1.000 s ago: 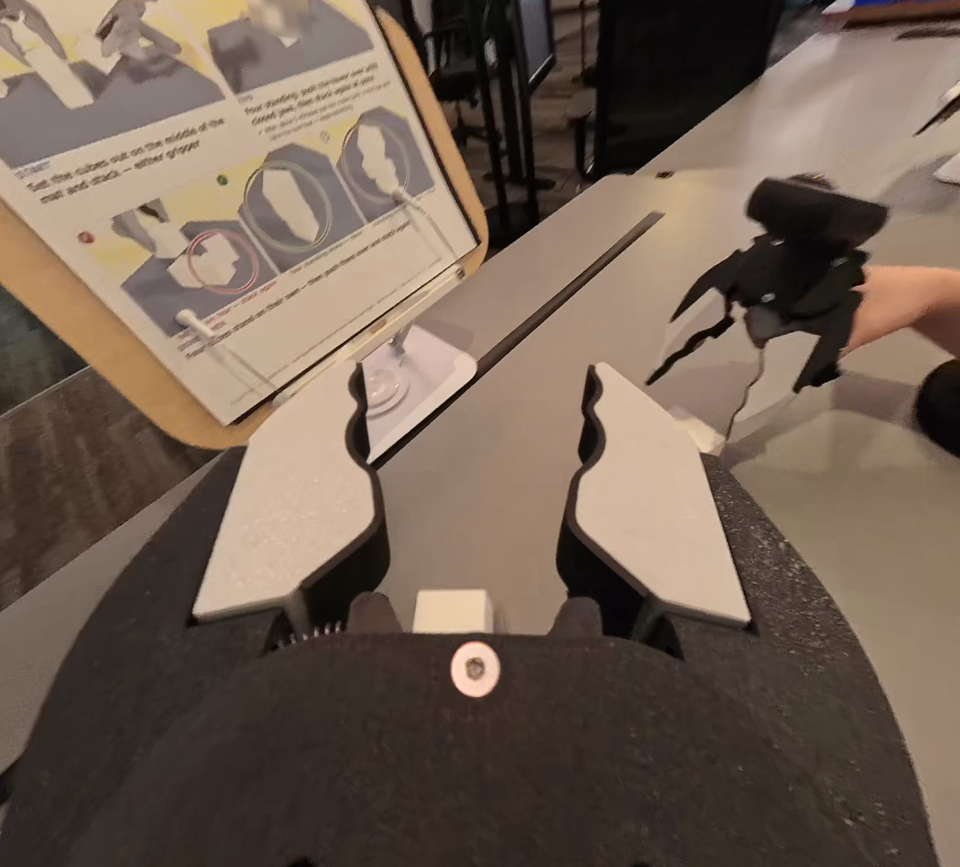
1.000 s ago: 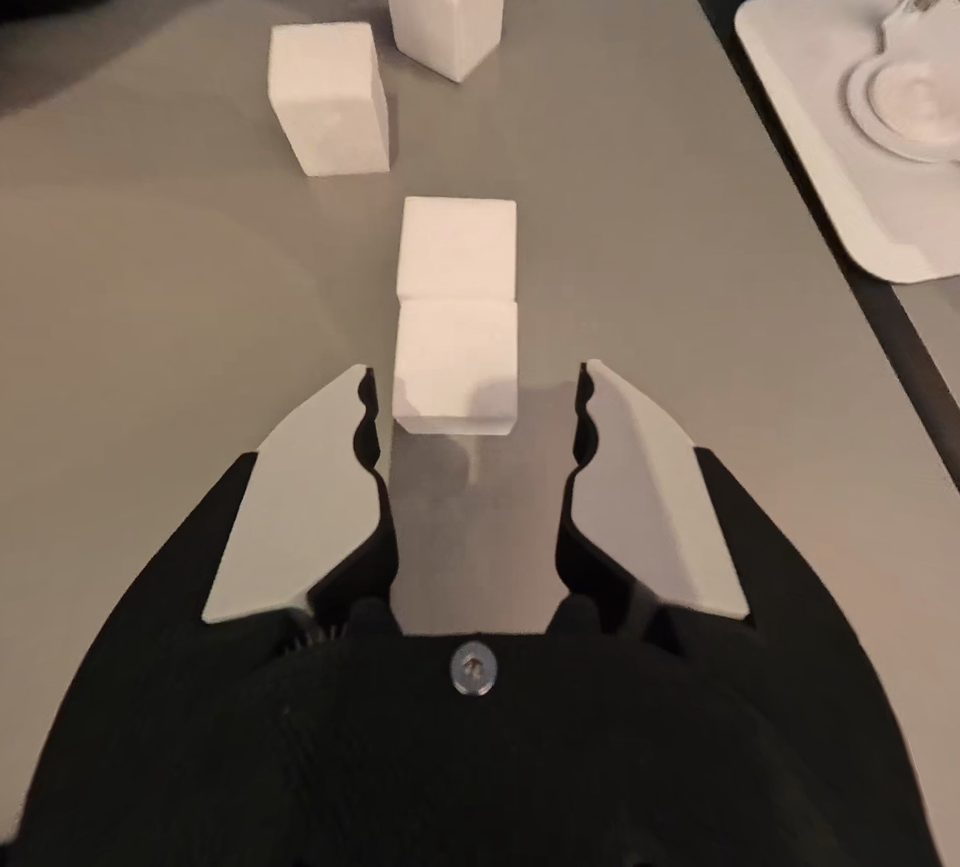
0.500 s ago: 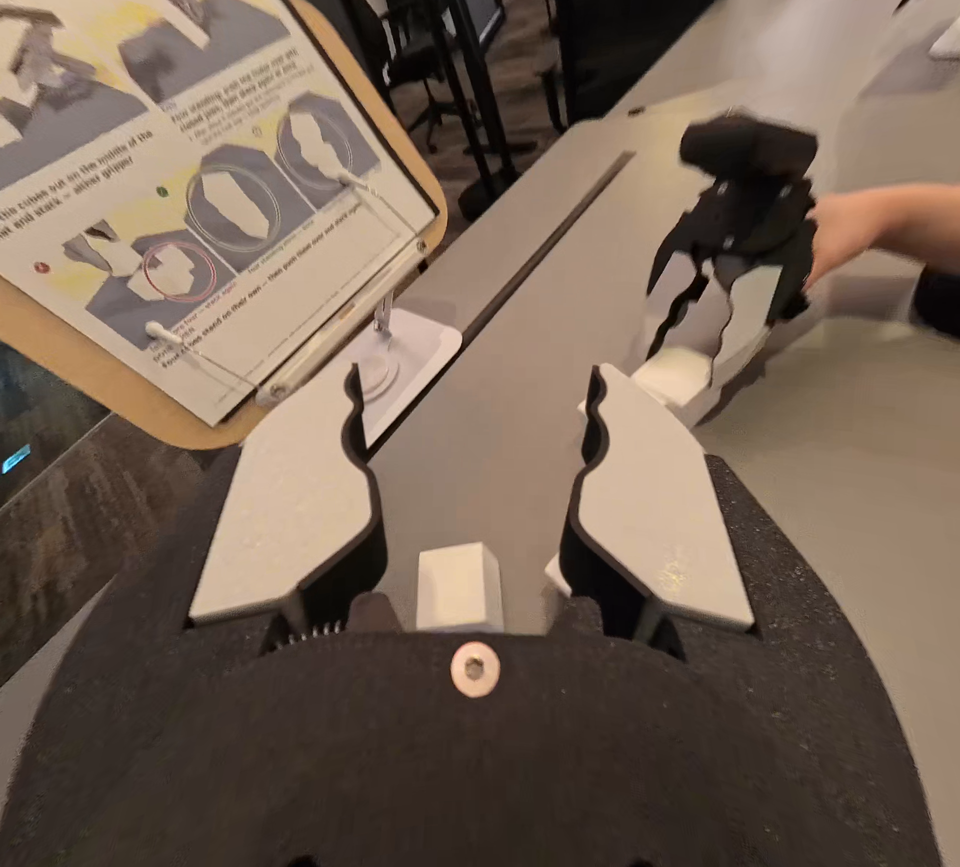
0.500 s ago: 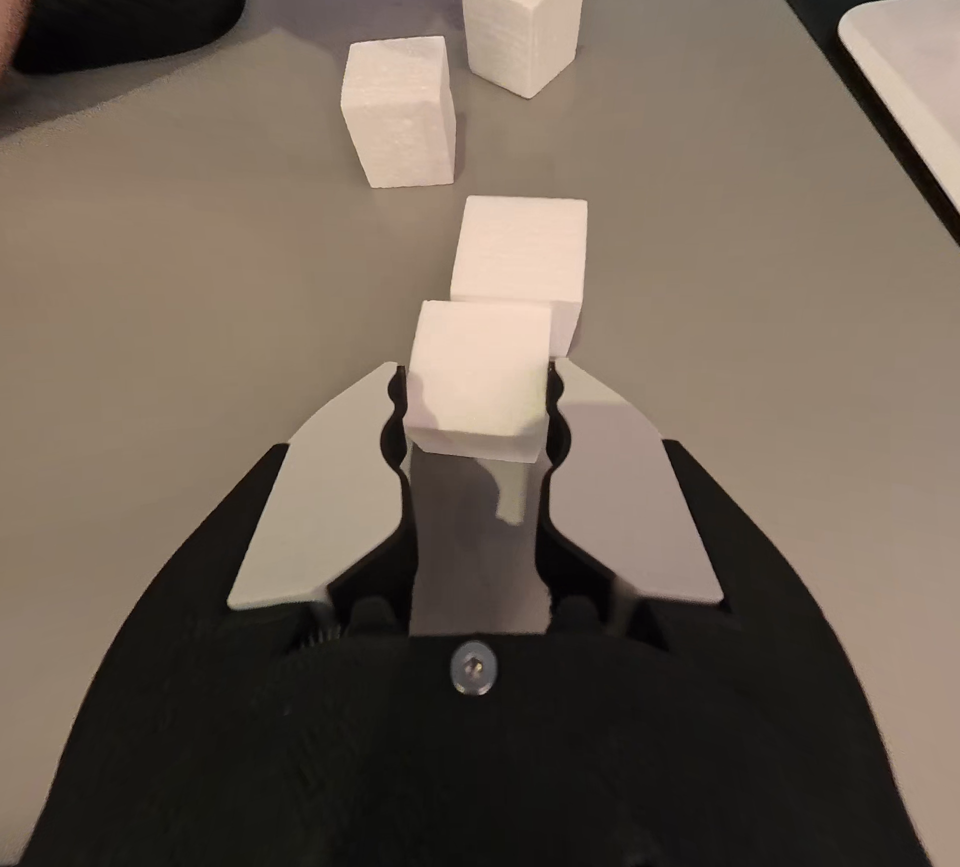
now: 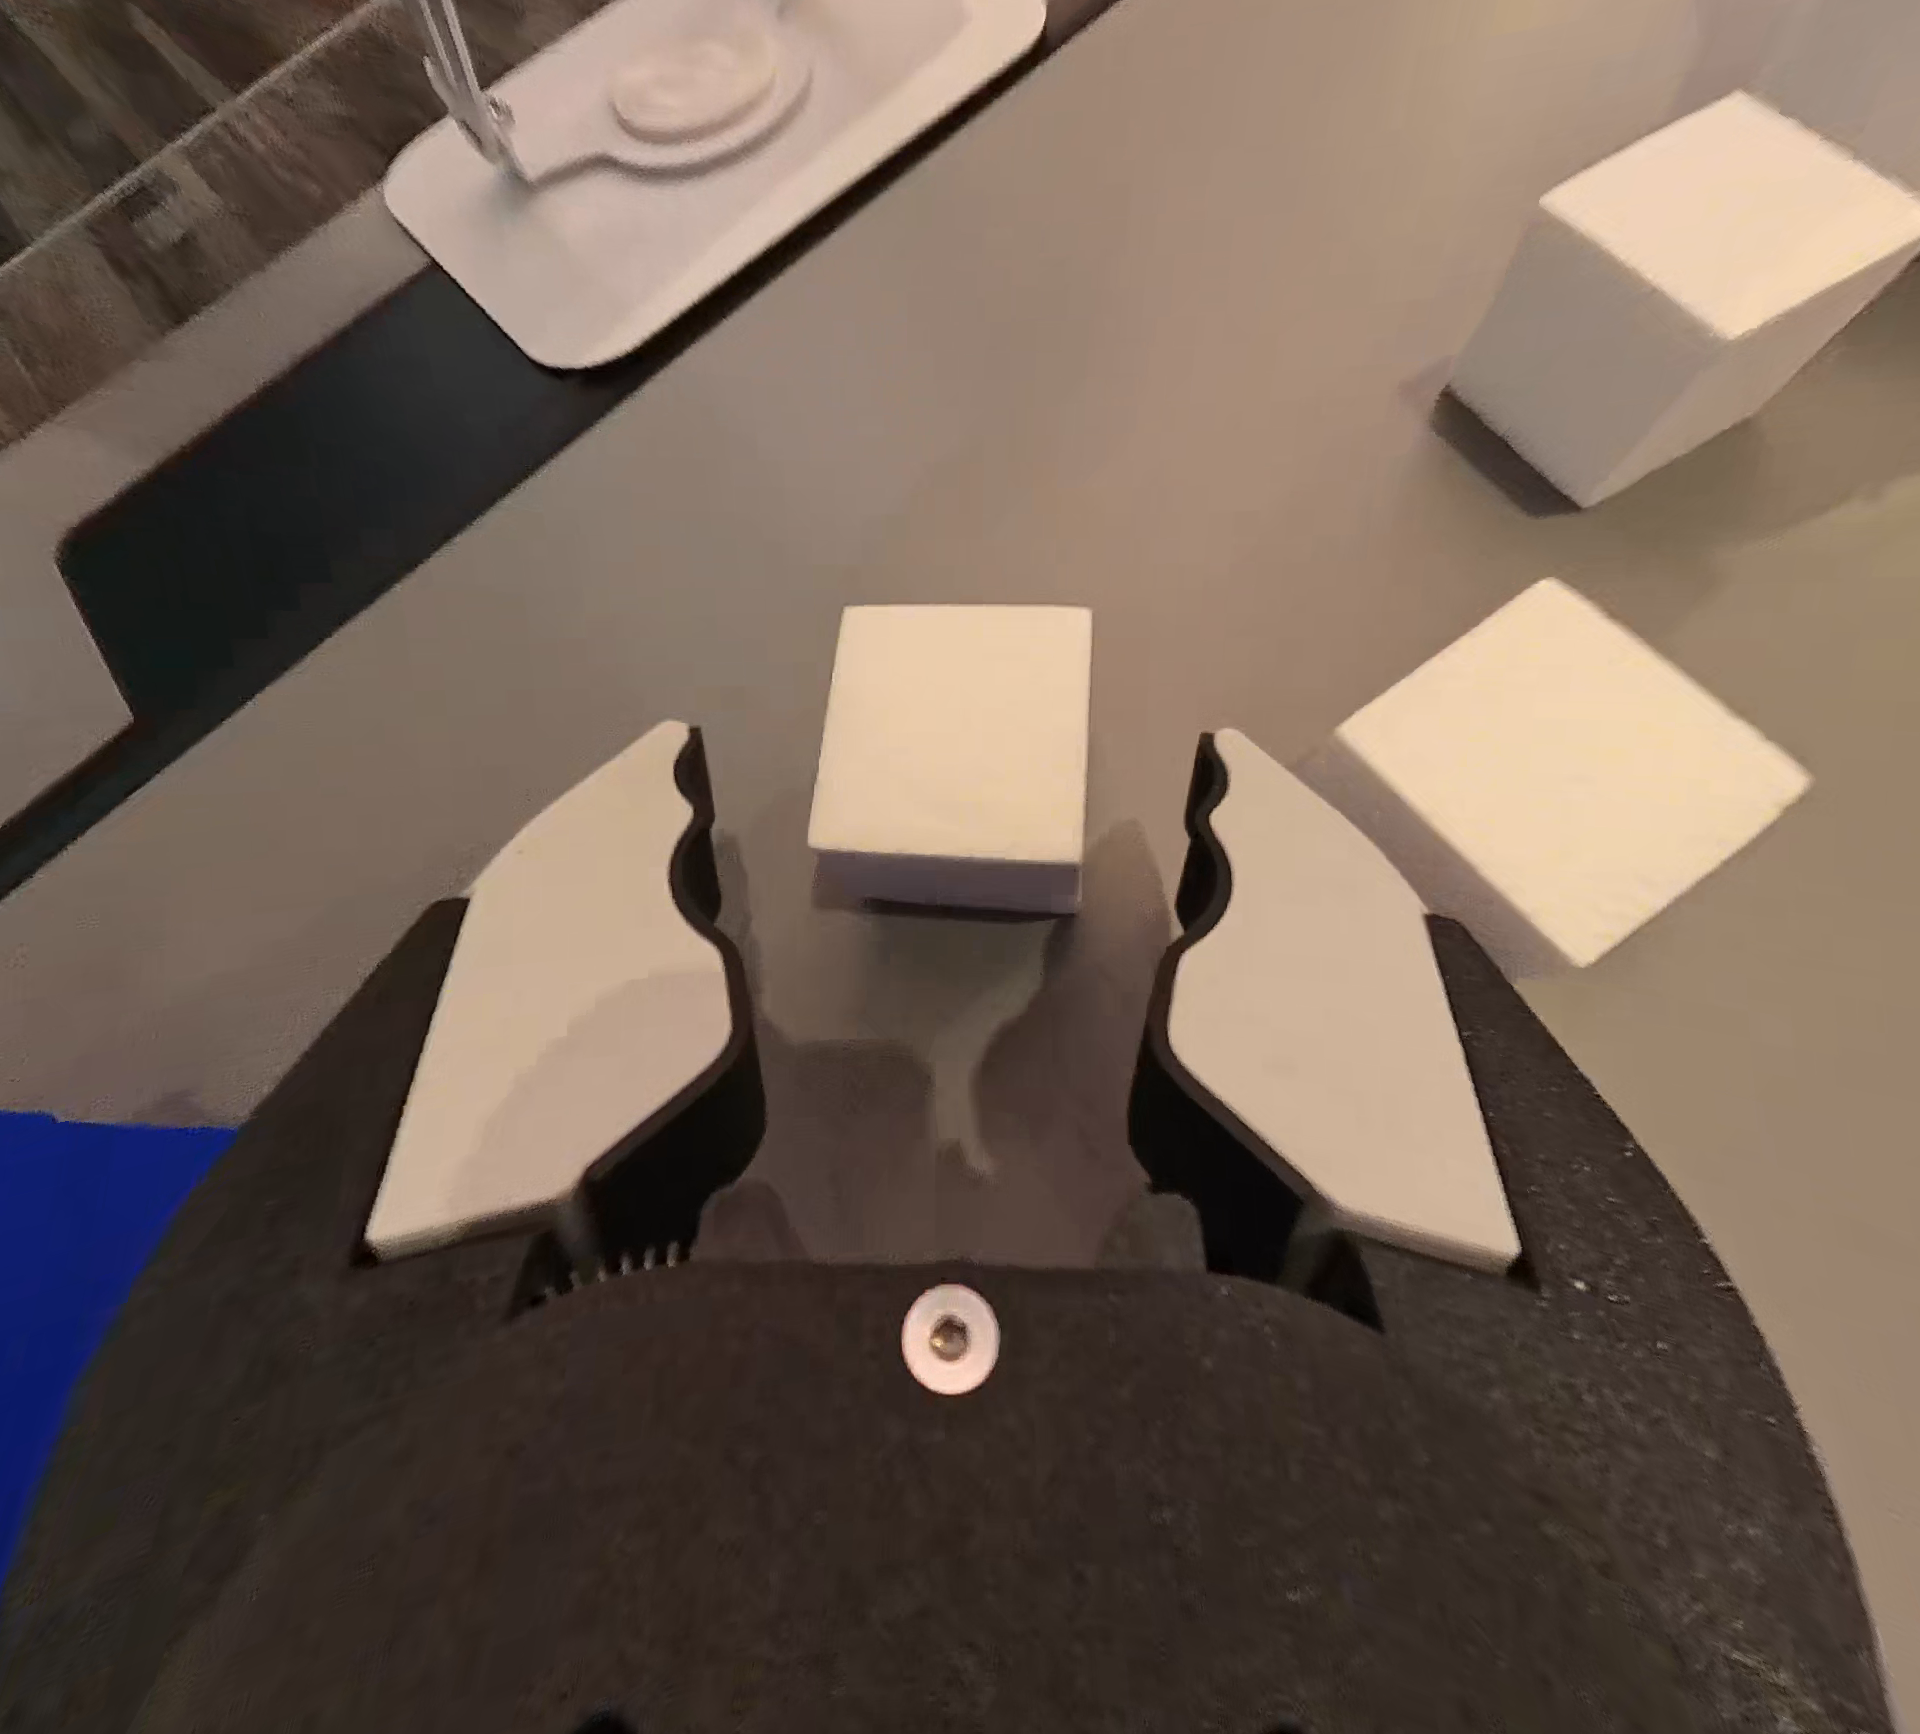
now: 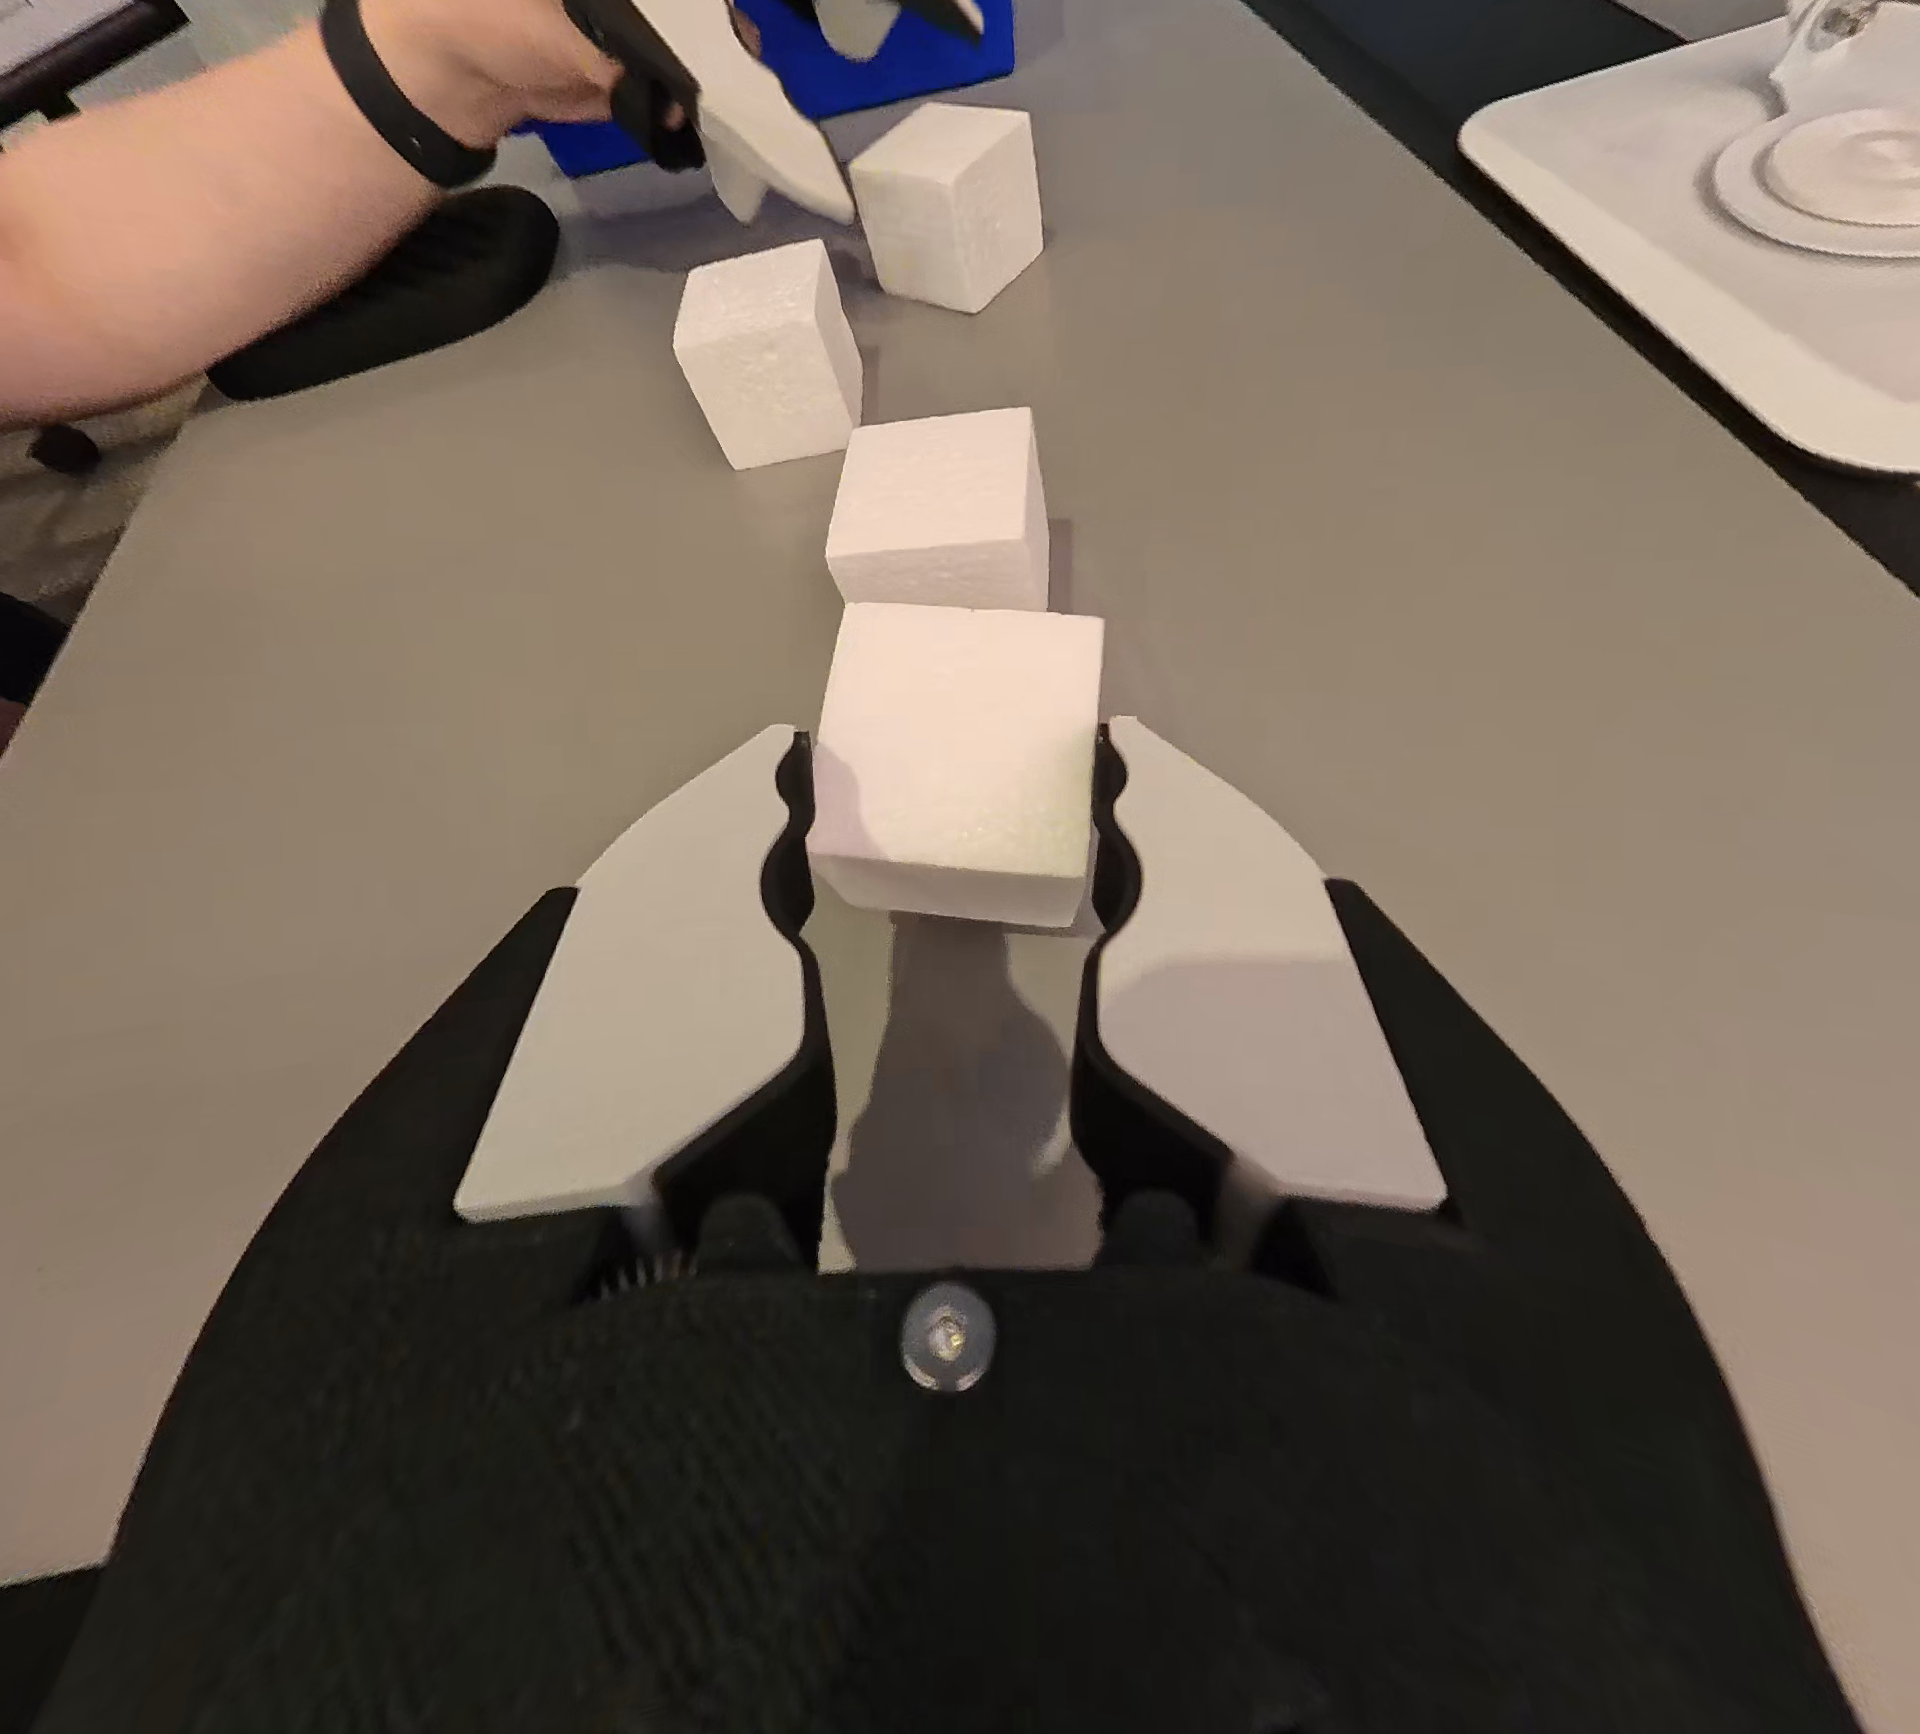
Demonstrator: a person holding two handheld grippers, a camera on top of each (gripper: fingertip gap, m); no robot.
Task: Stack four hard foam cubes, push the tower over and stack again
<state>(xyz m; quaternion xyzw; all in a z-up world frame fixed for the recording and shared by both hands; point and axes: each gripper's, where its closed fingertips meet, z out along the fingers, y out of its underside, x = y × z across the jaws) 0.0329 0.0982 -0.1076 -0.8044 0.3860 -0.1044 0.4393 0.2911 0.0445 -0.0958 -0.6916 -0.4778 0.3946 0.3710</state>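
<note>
White hard foam, grainy on the faces, sharp on the edges: the gripped cube (image 6: 956, 775) sits pinched between the right gripper (image 6: 951, 811), both pale fingertips pressed to its sides, lifted clear of the grey table (image 6: 416, 749) w/ its shadow underneath. Half a sec ago that same cube was just being clamped low on the surface; now it rides higher and the view looks farther down the table.

Right behind it, the second cube (image 6: 940, 510) rests flat on the table, near the middle. Next comes the third cube (image 6: 769, 354), turned a bit, then the far cube (image 6: 951, 204) toward the far edge, close to a blue box (image 6: 904, 22).

Left gripper (image 6: 800, 115) hangs above those far two, tips pointing down, fingers spread wide, nothing between them, held by a hand (image 6: 488, 74) w/ a black wristband. Big change in its own view: 0.5 s ago it looked across at a tilted instruction board, now it's pitched down at the table, left gripper (image 5: 951, 811) gaping w/ a cube (image 5: 951, 749) right ahead of the tips, not touching. Two more cubes (image 5: 1569, 770) to its right, the farther one (image 5: 1704, 292) tilted to the camera; motion blur softens them.

White stand base (image 5: 717, 167), smooth, rounded corners, sits on a black strip (image 5: 312, 458) along the table's side edge.
</note>
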